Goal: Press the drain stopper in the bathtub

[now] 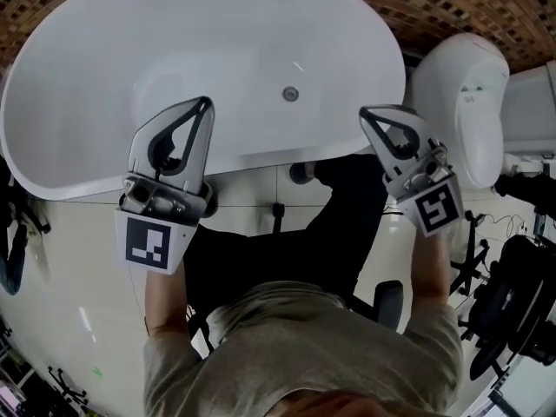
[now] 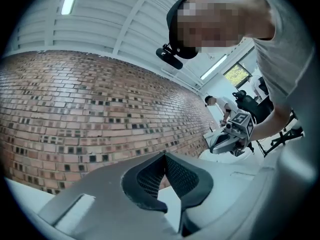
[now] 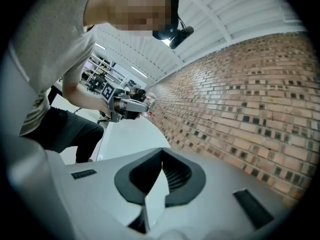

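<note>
**Both grippers closed and held over the near rim of the tub, stopper untouched between them**

The bathtub [image 1: 226,33] is a smooth, glossy white oval with a rounded rim. It stands on pale shiny floor tiles [image 1: 78,259], with a wall of rough red-brown brick [image 1: 434,7] on its far side. To its right is a rounded white toilet [image 1: 465,94] with the same glazed finish.

The drain stopper [image 1: 290,94] lies in the tub floor, towards the near wall. It is a small round disc of grey metal with a lighter centre, sitting flat in the white surface.

The left gripper [image 1: 206,102] hangs over the tub's near left part, with its tips left of the stopper. The right gripper [image 1: 365,111] is over the near right rim, with its tips right of the stopper. The stopper sits between the two, slightly farther away, and touches neither.

Both grippers have pale grey moulded plastic shells and dark ribbed pads. A cube with black-and-white square markers sits at the near end of each. In each gripper view the jaws meet at the tips and nothing is caught between them. The dark pads curve apart behind the tips, leaving a hollow in which only the white tub shows.

The person wears a grey-beige shirt [image 1: 304,337] and dark trousers [image 1: 287,241]
</note>
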A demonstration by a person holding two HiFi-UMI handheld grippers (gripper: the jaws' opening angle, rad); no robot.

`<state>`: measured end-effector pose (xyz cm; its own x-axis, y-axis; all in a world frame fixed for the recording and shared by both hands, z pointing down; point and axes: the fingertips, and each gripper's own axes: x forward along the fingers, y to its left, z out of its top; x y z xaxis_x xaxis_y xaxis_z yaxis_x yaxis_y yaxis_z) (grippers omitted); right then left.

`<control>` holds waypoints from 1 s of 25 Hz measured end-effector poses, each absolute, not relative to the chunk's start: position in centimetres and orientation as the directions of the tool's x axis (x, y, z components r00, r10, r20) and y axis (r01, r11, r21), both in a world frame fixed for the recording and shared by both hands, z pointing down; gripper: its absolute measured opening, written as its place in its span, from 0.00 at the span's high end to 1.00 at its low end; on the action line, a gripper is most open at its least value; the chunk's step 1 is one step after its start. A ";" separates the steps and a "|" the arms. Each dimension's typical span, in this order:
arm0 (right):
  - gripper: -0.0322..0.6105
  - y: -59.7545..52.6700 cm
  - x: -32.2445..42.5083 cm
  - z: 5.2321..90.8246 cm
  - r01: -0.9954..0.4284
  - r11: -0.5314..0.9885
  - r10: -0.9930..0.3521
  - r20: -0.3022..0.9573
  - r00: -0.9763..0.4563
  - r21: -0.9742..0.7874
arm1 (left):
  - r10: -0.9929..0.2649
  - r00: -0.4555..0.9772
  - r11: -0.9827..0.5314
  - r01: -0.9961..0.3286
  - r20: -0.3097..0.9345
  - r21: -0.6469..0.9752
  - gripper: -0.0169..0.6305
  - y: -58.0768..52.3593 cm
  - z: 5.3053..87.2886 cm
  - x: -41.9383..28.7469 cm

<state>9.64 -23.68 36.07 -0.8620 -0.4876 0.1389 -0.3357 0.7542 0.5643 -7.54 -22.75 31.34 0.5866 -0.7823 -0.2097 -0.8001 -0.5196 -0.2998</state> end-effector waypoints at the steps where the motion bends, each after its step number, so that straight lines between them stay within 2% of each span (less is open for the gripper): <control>1: 0.95 -24.6 9.5 36.4 -0.327 0.762 -0.479 0.146 -0.866 0.559 | -0.780 0.590 -0.523 -0.798 -0.209 -0.299 0.97 -23.5 31.7 -7.4; 5: 0.95 -29.0 9.1 39.7 -0.275 0.808 -0.438 0.218 -0.872 0.521 | -0.768 0.608 -0.545 -0.785 -0.200 -0.295 0.97 -27.4 34.3 -7.1; 9: 0.95 -34.7 9.3 49.3 -0.297 0.899 -0.420 0.438 -0.794 0.323 | -0.760 0.634 -0.586 -0.763 -0.141 -0.273 0.97 -31.8 39.0 -6.6; 13: 0.95 -39.6 7.2 60.1 -0.168 0.943 -0.312 0.595 -0.741 0.286 | -0.736 0.675 -0.646 -0.724 -0.056 -0.244 0.97 -36.2 43.6 -5.7; 19: 0.95 -43.7 6.4 75.9 -0.107 0.989 -0.146 0.829 -0.540 0.105 | -0.703 0.712 -0.695 -0.688 -0.006 -0.206 0.97 -39.8 48.0 -4.7; 25: 0.95 -45.5 7.3 87.3 -0.074 0.996 -0.081 0.930 -0.358 0.058 | -0.736 0.676 -0.670 -0.728 0.007 -0.144 0.97 -40.9 50.7 -7.0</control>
